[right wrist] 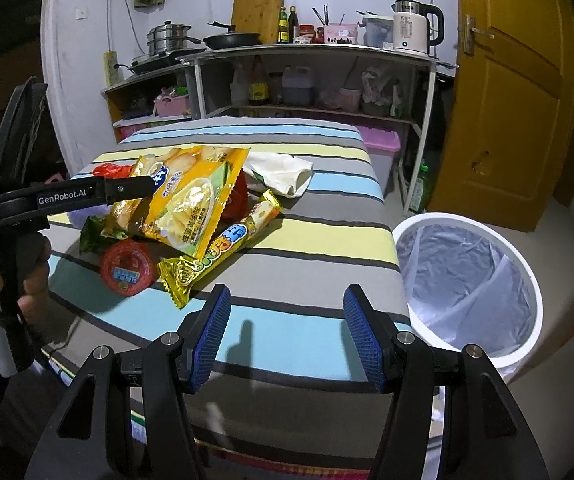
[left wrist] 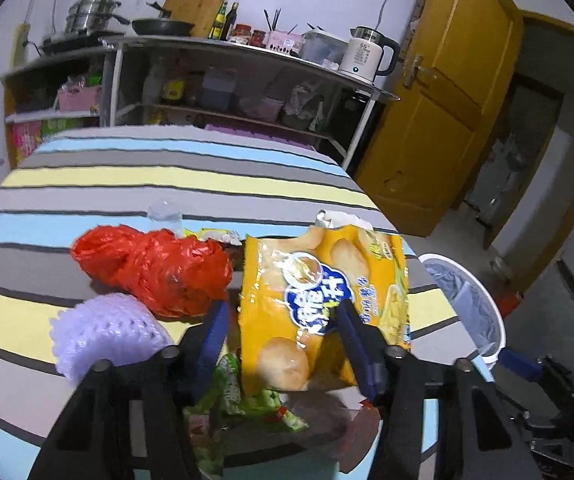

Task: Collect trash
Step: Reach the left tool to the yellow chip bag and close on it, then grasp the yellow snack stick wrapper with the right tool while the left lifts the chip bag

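Judging by its crinkled foil and torn top, the yellow chip bag (left wrist: 319, 300) is light, limp and slippery, so a pinch low on the flat body, away from the torn mouth, should hold best. It hangs tilted over the striped tabletop (left wrist: 127, 176), between the blue pads of the left tool (left wrist: 283, 324); whether those pads press it or merely flank it I cannot tell. The right tool (right wrist: 287, 328) stands open and empty over bare cloth. Only the left wrist view shows the red plastic bag (left wrist: 155, 268) and lilac foam net (left wrist: 107, 332); only the right wrist view shows the long yellow wrapper (right wrist: 215, 252), red jelly cup (right wrist: 129, 266), white bag (right wrist: 283, 172) and the lined bin (right wrist: 467, 280) in full.
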A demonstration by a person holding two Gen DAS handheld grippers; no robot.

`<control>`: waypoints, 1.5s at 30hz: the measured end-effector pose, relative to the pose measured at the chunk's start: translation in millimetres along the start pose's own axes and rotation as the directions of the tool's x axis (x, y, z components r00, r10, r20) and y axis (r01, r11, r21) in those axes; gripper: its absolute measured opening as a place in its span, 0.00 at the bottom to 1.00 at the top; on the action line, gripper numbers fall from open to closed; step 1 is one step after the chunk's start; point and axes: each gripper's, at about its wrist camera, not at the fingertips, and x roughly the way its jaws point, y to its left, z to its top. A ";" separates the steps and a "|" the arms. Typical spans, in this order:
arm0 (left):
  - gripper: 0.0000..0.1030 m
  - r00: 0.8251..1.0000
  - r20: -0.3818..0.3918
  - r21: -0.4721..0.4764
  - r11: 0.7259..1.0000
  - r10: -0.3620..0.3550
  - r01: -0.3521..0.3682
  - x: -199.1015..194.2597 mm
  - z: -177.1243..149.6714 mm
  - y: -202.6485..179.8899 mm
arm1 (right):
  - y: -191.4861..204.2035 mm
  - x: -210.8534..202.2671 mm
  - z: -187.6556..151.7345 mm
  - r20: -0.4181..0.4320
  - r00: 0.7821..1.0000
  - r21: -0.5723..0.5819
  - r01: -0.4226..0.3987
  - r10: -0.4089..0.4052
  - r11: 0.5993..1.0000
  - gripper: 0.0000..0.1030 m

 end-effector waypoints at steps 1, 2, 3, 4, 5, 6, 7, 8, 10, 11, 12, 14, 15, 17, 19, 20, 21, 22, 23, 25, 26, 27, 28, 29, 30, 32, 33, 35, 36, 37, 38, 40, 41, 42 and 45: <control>0.42 1.000 0.000 0.002 1.000 0.000 0.000 -0.5 -1.5 0.0 | 0.5 0.8 0.1 -0.002 1.000 -0.001 0.002 -0.002 1.000 0.58; 0.37 1.000 0.002 0.008 1.000 0.002 -0.002 -0.9 -2.2 -1.0 | 0.4 1.7 0.6 -0.004 1.000 -0.001 0.003 -0.003 1.000 0.58; 0.34 1.000 0.004 0.016 1.000 0.002 -0.002 -1.6 -2.8 -2.0 | 0.2 2.5 1.1 -0.005 1.000 -0.001 0.005 -0.005 1.000 0.58; 0.27 1.000 0.005 0.021 1.000 0.000 0.000 -2.2 -3.2 -2.8 | 0.2 3.2 1.2 -0.005 1.000 -0.001 0.008 -0.008 1.000 0.58; 0.19 1.000 0.006 0.023 1.000 -0.004 0.003 -3.2 -3.6 -3.4 | 0.3 4.1 1.5 -0.007 1.000 0.000 0.009 -0.009 1.000 0.58; 0.15 1.000 0.007 0.025 1.000 -0.008 0.008 -4.2 -3.9 -3.6 | 0.7 4.7 1.7 -0.010 1.000 0.001 0.009 -0.009 1.000 0.58; 0.10 1.000 0.009 0.026 1.000 -0.009 0.009 -5.2 -3.8 -3.2 | 1.4 5.3 2.0 -0.012 1.000 0.001 0.010 -0.010 1.000 0.58; 0.07 1.000 0.012 0.026 1.000 -0.008 0.008 -6.2 -3.1 -3.3 | 2.7 5.4 2.1 -0.014 1.000 -0.001 0.013 -0.013 1.000 0.58; 0.02 1.000 0.020 0.026 1.000 -0.010 0.009 -9.0 -2.5 -3.7 | 4.6 5.3 2.1 -0.014 1.000 -0.006 0.014 -0.014 1.000 0.58; 0.01 1.000 0.027 0.024 1.000 -0.008 0.008 -11.4 -2.0 -3.7 | 5.2 5.4 2.1 -0.014 1.000 -0.006 0.014 -0.014 1.000 0.58; 0.01 0.999 0.036 0.024 1.000 -0.009 0.008 -14.6 -1.3 -3.9 | 5.9 5.4 2.4 -0.015 1.000 -0.006 0.013 -0.013 1.000 0.58; 0.00 0.998 0.061 0.024 1.000 -0.017 0.015 -22.9 0.7 -4.8 | 6.2 5.4 2.8 -0.013 1.000 -0.008 0.013 -0.013 1.000 0.58; 0.00 0.997 0.075 0.025 1.000 -0.020 0.019 -27.9 1.5 -5.2 | 6.7 6.0 3.6 -0.013 1.000 -0.009 0.013 -0.013 1.000 0.58; 0.00 0.995 0.100 0.027 1.000 -0.018 0.015 -37.0 4.0 -6.0 | 7.3 8.3 5.3 -0.012 1.000 -0.009 0.008 -0.008 1.000 0.58; 0.00 0.992 0.125 0.022 1.000 -0.013 0.010 -45.9 6.5 -4.5 | 9.6 10.9 8.4 -0.012 1.000 -0.009 -0.002 0.002 1.000 0.58; 0.00 0.990 0.138 0.017 1.000 -0.009 0.006 -50.7 7.9 -3.0 | 11.0 12.4 10.6 -0.009 1.000 -0.011 -0.009 0.009 1.000 0.58; 0.00 0.989 0.150 0.012 1.000 -0.002 0.000 -54.7 9.0 -1.2 | 12.9 14.2 12.5 -0.006 1.000 -0.013 -0.014 0.014 1.000 0.58; 0.00 0.986 0.165 0.003 1.000 0.007 -0.008 -59.9 10.3 2.0 | 15.2 17.3 15.5 -0.004 1.000 -0.016 -0.019 0.018 1.000 0.58; 0.00 0.985 0.173 -0.005 1.000 0.011 -0.011 -63.1 11.9 4.7 | 17.0 20.3 17.7 -0.004 1.000 -0.016 -0.021 0.021 1.000 0.58; 0.00 0.982 0.187 -0.018 1.000 0.019 -0.016 -69.9 13.8 11.0 | 19.8 28.8 24.1 -0.010 1.000 -0.009 -0.028 0.028 1.000 0.58; 0.00 0.981 0.193 -0.021 1.000 0.026 -0.023 -72.8 14.1 13.9 | 20.9 32.5 26.1 -0.015 0.999 -0.003 -0.034 0.034 0.999 0.58; 0.00 0.980 0.195 -0.024 0.999 0.031 -0.027 -74.7 14.1 16.6 | 22.6 38.1 29.2 -0.025 0.999 0.006 -0.042 0.042 0.999 0.58; 0.00 0.980 0.197 -0.027 0.999 0.036 -0.031 -76.5 14.0 19.5 | 23.9 43.0 32.2 -0.035 0.998 0.012 -0.049 0.049 0.999 0.58; 0.00 0.980 0.197 -0.030 0.999 0.037 -0.032 -77.4 14.3 21.6 | 25.7 48.8 35.2 -0.044 0.997 0.020 -0.055 0.056 0.998 0.58; 0.00 0.979 0.198 -0.035 0.999 0.040 -0.034 -78.2 13.9 24.1 | 28.2 53.5 37.6 -0.052 0.997 0.026 -0.058 0.060 0.998 0.58; 0.00 0.979 0.198 -0.043 0.998 0.044 -0.036 -78.9 12.6 27.5 | 31.5 63.6 42.9 -0.068 0.995 0.046 -0.075 0.078 0.996 0.58; 0.00 0.979 0.198 -0.047 0.998 0.045 -0.036 -79.1 11.0 29.4 | 32.4 66.8 44.8 -0.070 0.994 0.058 -0.085 0.089 0.995 0.58; 0.00 0.980 0.195 -0.059 0.998 0.047 -0.036 -78.2 9.1 34.0 | 35.4 76.1 49.9 -0.085 0.990 0.080 -0.102 0.109 0.992 0.58; 0.00 0.980 0.194 -0.063 0.997 0.048 -0.036 -77.8 7.6 35.2 | 36.5 80.0 51.4 -0.093 0.989 0.091 -0.110 0.118 0.990 0.58; 0.00 0.980 0.193 -0.068 0.997 0.051 -0.038 -77.1 6.9 37.2 | 37.4 85.2 53.0 -0.105 0.987 0.104 -0.114 0.125 0.988 0.58; 0.00 0.980 0.190 -0.073 0.997 0.052 -0.039 -76.1 6.7 38.7 | 37.7 90.1 54.2 -0.118 0.985 0.116 -0.113 0.127 0.987 0.58; 0.00 0.981 0.186 -0.079 0.996 0.050 -0.036 -74.5 6.0 40.8 | 39.4 98.6 54.5 -0.141 0.982 0.129 -0.107 0.124 0.986 0.51; 0.00 0.982 0.184 -0.080 0.996 0.050 -0.036 -73.4 4.7 40.4 | 39.1 102.1 53.9 -0.154 0.980 0.135 -0.103 0.124 0.985 0.42; 0.00 0.982 0.183 -0.078 0.996 0.048 -0.034 -72.9 4.3 40.0 | 37.9 104.1 53.7 -0.159 0.979 0.145 -0.104 0.126 0.984 0.33; 0.00 0.982 0.182 -0.074 0.997 0.043 -0.030 -71.9 5.8 37.1 | 33.0 102.6 52.5 -0.154 0.982 0.153 -0.084 0.108 0.985 0.16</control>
